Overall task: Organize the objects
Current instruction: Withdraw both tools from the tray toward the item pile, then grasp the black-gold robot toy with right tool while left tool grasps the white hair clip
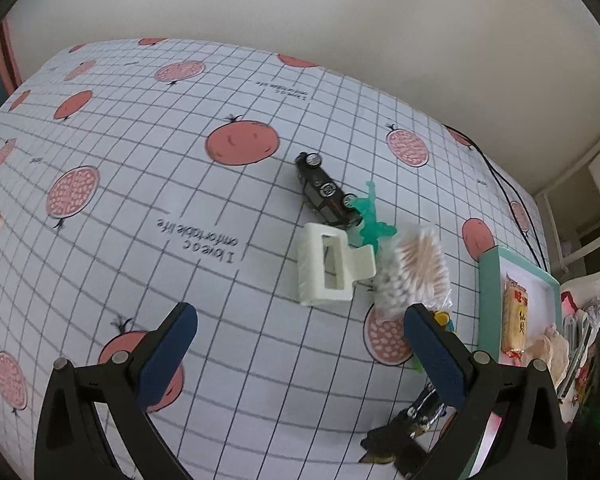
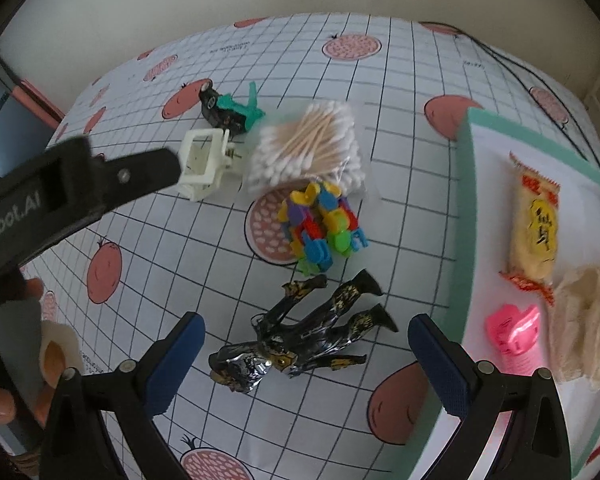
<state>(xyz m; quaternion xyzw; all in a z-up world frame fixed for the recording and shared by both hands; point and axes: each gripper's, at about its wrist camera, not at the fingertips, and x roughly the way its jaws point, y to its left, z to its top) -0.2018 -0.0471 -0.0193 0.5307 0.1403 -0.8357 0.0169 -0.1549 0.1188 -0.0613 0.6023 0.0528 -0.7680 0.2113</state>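
Note:
A loose pile lies on the fruit-print tablecloth (image 1: pixel 140 208). It holds a cream hair claw (image 1: pixel 332 264), a black toy car (image 1: pixel 326 192), a green toy figure (image 1: pixel 370 216) and a bag of cotton swabs (image 1: pixel 416 272). My left gripper (image 1: pixel 300 356) hangs open just short of the hair claw, holding nothing. In the right wrist view my right gripper (image 2: pixel 306 364) is open above a black-and-gold action figure (image 2: pixel 300 340), one finger on each side. Beyond it lie colourful plastic clips (image 2: pixel 324 228), the cotton swabs (image 2: pixel 312 144) and the hair claw (image 2: pixel 202 160).
A teal-rimmed white tray (image 2: pixel 466 200) at the right holds a yellow snack packet (image 2: pixel 534 220), a pink clip (image 2: pixel 512 332) and cream pads (image 2: pixel 584 320). The left tool's black arm (image 2: pixel 100 184) and a hand (image 2: pixel 4 360) fill the left side. A black cable (image 1: pixel 512 188) runs along the far right.

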